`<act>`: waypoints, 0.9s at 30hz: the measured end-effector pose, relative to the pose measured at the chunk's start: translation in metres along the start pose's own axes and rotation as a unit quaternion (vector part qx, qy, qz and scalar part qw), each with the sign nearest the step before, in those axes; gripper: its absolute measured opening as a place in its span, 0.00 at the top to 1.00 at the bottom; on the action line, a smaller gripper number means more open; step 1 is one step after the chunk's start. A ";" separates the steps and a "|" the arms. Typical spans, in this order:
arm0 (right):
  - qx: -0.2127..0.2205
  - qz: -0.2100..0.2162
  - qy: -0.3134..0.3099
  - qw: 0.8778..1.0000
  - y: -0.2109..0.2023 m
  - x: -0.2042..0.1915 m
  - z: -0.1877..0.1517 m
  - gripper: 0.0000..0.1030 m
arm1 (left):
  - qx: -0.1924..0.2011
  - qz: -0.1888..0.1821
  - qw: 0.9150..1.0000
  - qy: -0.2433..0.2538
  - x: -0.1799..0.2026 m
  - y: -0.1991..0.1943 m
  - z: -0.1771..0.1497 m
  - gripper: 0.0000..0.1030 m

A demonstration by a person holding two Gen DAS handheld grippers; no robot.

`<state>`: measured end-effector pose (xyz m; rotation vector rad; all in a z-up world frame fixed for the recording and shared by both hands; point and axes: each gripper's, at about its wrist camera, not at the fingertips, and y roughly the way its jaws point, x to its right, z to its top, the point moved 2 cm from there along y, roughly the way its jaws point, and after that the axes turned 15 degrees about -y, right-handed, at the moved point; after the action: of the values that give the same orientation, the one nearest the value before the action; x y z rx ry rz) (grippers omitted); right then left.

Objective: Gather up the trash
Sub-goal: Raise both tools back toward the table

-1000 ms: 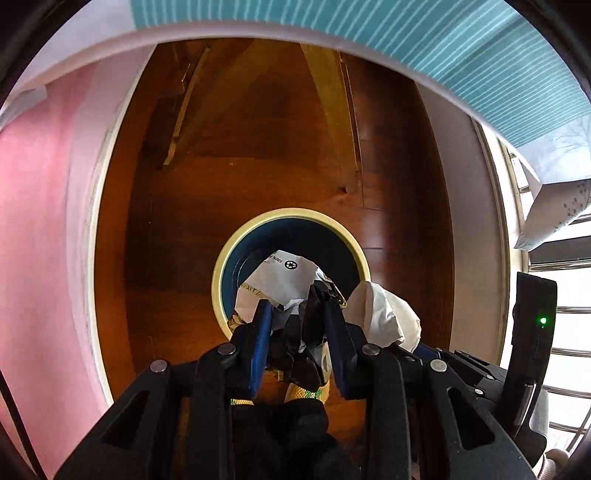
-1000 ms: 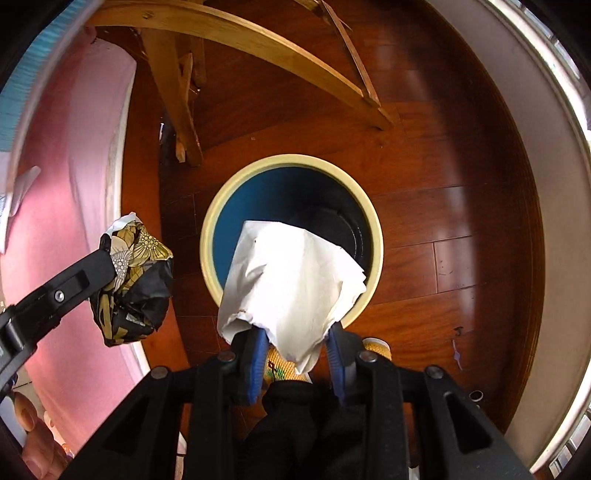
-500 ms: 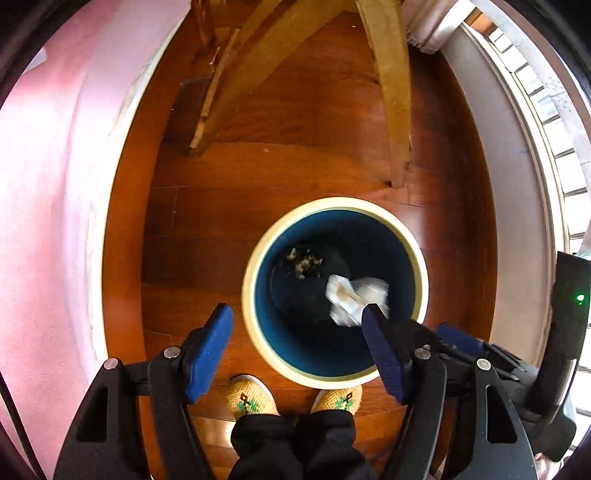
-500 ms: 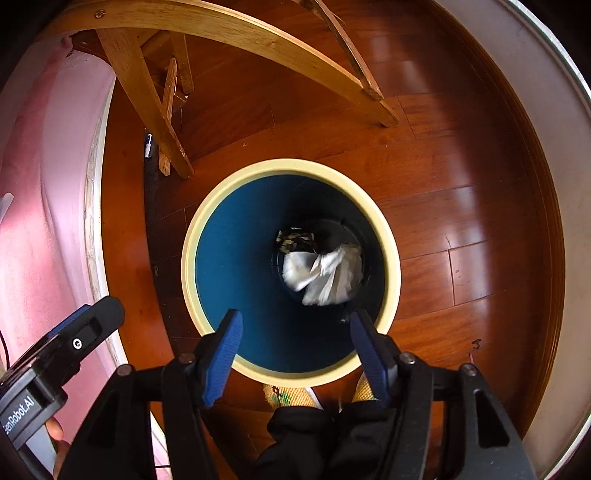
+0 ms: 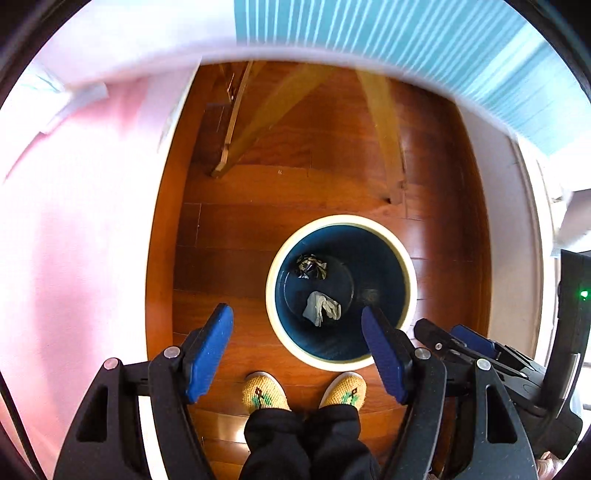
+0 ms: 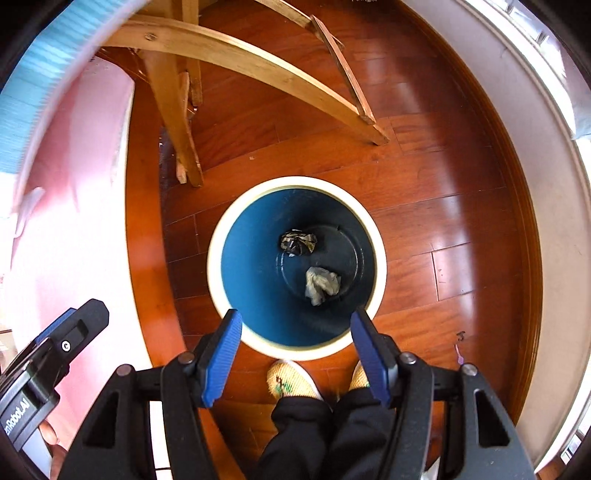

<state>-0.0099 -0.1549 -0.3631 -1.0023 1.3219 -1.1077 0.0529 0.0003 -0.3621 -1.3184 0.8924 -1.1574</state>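
A round bin with a cream rim point(image 5: 341, 218) point(image 6: 295, 181) and a dark blue inside stands on the wooden floor below both grippers. On its bottom lie a crumpled white paper point(image 5: 321, 304) point(image 6: 321, 282) and a dark patterned wrapper point(image 5: 311, 266) point(image 6: 298, 242), apart from each other. My left gripper point(image 5: 295, 315) points down beside the bin's near-left rim, open and empty. Over the bin's near edge my right gripper point(image 6: 295, 317) hangs open with nothing between its blue pads. Each gripper shows at the edge of the other's view.
A person's feet in yellow knitted slippers point(image 5: 264, 391) point(image 6: 291, 378) stand just in front of the bin. Wooden furniture legs point(image 6: 173, 110) point(image 5: 384, 136) rise behind it. A pink cloth point(image 5: 74, 221) fills the left side, and a teal striped cover point(image 5: 369, 33) the top.
Both grippers opened and let go: the dark wrapper and the white paper dropped into the bin and now lie on its bottom. Both grippers rose a little above the bin.
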 end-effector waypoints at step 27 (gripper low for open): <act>0.131 -0.031 -0.065 0.989 -0.280 -0.090 -0.007 0.40 | 0.134 -0.081 0.985 0.070 0.009 -0.308 0.012 0.32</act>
<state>-0.0218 -0.1249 -0.0707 -0.9071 1.0173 -1.2075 0.0290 0.0259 -0.0561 -1.1151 0.7078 -1.4582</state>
